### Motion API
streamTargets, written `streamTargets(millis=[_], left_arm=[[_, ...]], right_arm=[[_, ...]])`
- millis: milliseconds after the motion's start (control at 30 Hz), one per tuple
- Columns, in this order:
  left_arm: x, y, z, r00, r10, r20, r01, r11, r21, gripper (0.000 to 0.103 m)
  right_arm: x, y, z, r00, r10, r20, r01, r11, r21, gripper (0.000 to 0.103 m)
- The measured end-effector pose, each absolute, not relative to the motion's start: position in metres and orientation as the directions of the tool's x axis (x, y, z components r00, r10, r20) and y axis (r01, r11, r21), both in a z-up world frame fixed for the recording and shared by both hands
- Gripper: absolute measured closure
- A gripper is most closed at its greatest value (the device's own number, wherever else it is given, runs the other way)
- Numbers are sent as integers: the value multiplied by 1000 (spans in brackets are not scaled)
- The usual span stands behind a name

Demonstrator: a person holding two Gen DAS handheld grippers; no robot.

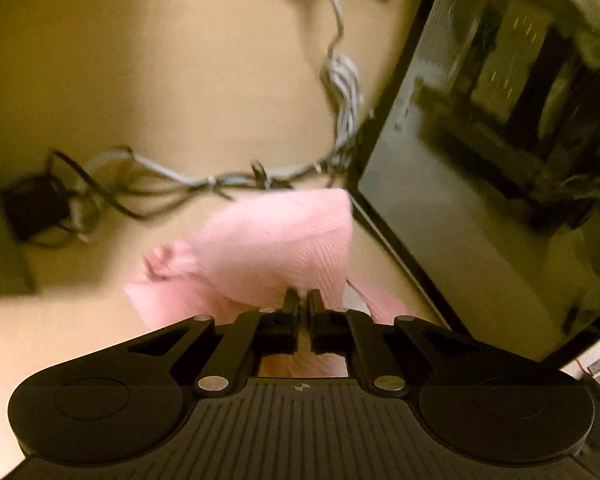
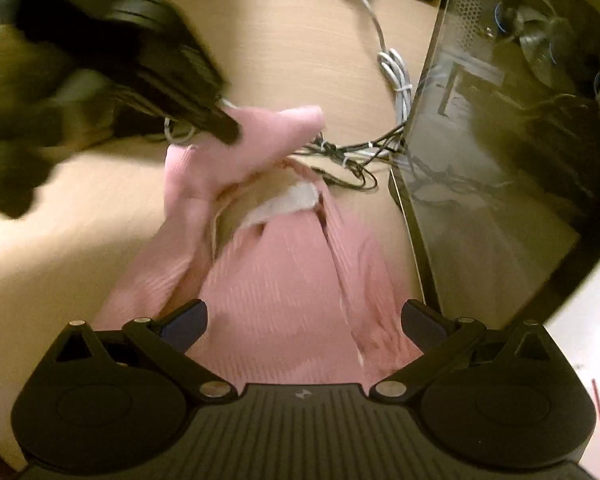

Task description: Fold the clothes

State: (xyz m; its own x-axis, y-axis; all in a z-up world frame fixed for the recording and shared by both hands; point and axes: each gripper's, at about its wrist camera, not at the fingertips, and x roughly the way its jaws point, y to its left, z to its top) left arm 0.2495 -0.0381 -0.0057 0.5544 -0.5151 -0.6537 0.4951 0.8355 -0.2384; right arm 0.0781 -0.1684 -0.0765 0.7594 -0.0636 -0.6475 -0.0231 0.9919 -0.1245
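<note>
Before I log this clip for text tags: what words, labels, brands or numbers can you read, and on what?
No readable words or numbers.
Left gripper body: a small round crosshair mark, a sign, not letters.
Right gripper body: a small emblem, too small to read.
White tag inside the pink garment: blurred, nothing legible.

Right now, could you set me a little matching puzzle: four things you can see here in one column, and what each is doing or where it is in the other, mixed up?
Things:
1. left claw
2. right claw
3. pink garment
4. cable bundle

States:
A. lies on the table beside the dark glass-sided case
B. wide open above the cloth
C. partly lifted off the table
D. shut, pinching a fold of cloth

Pairs: 1-D, 2-B, 3-C, 4-A
</note>
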Motion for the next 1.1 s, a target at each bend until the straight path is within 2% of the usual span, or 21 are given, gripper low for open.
streamTargets(millis=[200,333,500,633,667,700,733,767,800,933,1000,1100], left_arm=[[225,28,25,624,-472,-623,422,874,-240,97],[205,108,9,681,-379,-626,284,925,-251,98],[191,217,-33,697,-204,-687,12,962,-273,98],[182,247,-38,694,-215,-687,-25,947,-321,94],[181,242,-36,691,-257,-675,12,938,-345,88],[181,236,-35,686,-299,-663,48,928,-369,74],[183,226,-35,675,-349,-650,92,914,-396,66],[186,210,-38,654,-408,-636,143,893,-426,54],[189,195,-41,631,-465,-621,192,869,-456,49],[212,138,-66,572,-508,-644,238,854,-462,40],[226,131,-81,568,-492,-659,166,853,-494,38],[245,141,-98,606,-456,-651,11,824,-566,30]], right_arm=[[121,-149,-75,770,-4,-639,-96,988,-123,0],[137,-134,-82,735,25,-678,-134,985,-108,0],[136,-137,-104,671,-148,-726,-36,972,-232,0],[126,-145,-101,655,-164,-737,-16,973,-231,0],[125,-147,-97,661,-155,-734,-17,975,-222,0],[125,-148,-94,671,-141,-728,-20,978,-208,0],[126,-149,-91,679,-117,-725,-23,983,-180,0],[130,-152,-89,684,-88,-724,-26,989,-144,0],[132,-152,-88,687,-59,-725,-27,994,-106,0],[131,-141,-95,682,7,-731,-27,1000,-15,0],[126,-138,-101,674,14,-739,-32,999,-11,0],[118,-135,-111,658,23,-752,-41,999,-6,0]])
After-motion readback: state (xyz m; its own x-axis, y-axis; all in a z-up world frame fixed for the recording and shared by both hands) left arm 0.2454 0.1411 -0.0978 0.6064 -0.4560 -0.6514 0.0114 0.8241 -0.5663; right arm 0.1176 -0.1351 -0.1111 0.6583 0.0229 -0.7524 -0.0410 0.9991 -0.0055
